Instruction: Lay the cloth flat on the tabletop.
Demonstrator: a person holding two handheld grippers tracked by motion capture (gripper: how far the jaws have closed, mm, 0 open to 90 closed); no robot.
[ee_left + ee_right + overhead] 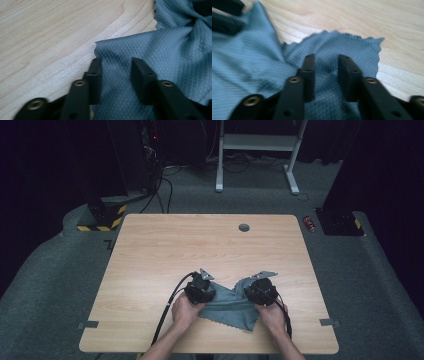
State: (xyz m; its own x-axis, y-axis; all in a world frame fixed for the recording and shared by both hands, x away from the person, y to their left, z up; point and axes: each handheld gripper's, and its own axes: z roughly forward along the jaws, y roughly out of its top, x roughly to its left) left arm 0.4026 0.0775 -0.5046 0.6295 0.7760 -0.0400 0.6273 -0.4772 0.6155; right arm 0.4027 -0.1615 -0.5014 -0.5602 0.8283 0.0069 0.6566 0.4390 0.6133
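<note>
A grey-blue cloth [227, 307] lay rumpled on the wooden counter [210, 245], close to its near edge and between the person's two hands. The left hand-held gripper [202, 289] sat over the cloth's left corner; in the left gripper view its jaws stood spread with the fabric [116, 75] lying slack between them, the pads not pressing it. The right hand-held gripper [261, 291] sat over the cloth's right corner, its jaws likewise apart above a scalloped-edged flap [325, 72] of the cloth, pinching nothing. Beyond the cloth, the counter ran bare to a round cable hole [244, 227] near its far edge. Past that, a white frame [257, 150] stood on the grey carpet.
</note>
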